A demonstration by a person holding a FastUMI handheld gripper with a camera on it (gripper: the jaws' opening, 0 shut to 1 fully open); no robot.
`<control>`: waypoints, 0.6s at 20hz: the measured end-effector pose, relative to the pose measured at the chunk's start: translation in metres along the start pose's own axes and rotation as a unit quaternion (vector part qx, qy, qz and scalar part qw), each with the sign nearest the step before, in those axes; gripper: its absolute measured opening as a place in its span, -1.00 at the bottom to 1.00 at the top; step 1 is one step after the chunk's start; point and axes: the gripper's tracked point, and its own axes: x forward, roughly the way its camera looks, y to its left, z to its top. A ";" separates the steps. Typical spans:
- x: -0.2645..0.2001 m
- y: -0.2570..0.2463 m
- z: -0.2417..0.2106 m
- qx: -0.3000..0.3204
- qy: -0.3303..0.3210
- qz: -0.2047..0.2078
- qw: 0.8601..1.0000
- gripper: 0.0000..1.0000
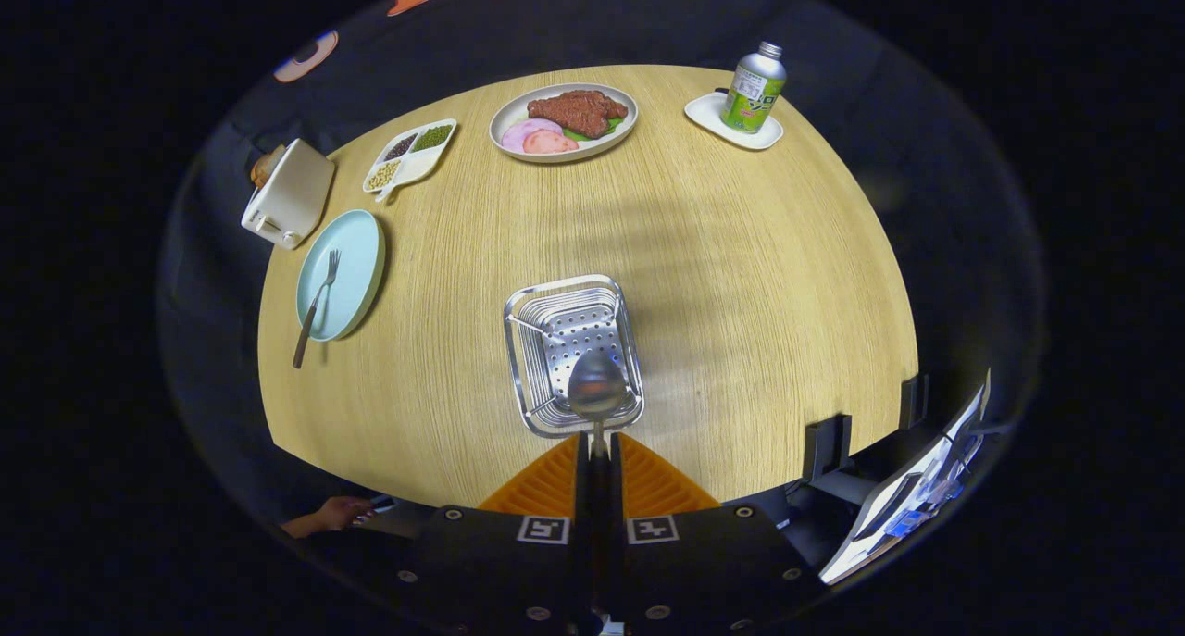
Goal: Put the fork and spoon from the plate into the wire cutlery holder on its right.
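The claw is gripping one spoon over the one wire holder; one fork is lying on the blue plate near the table's left edge.

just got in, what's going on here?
The gripper is shut on the spoon, holding its bowl over the wire cutlery holder just ahead of the fingers. The fork lies on the light blue plate, handle hanging off the rim, not yet moved.
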 end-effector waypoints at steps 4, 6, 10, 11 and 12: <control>-0.006 0.000 0.020 0.002 -0.028 0.013 1.000 -0.77; -0.011 0.003 0.034 0.004 -0.054 0.019 0.998 -0.72; -0.029 0.016 0.065 0.008 -0.117 0.031 0.993 -0.53; -0.035 0.024 0.072 0.008 -0.136 0.039 0.990 -0.47; -0.042 0.031 0.081 0.004 -0.158 0.044 0.986 -0.39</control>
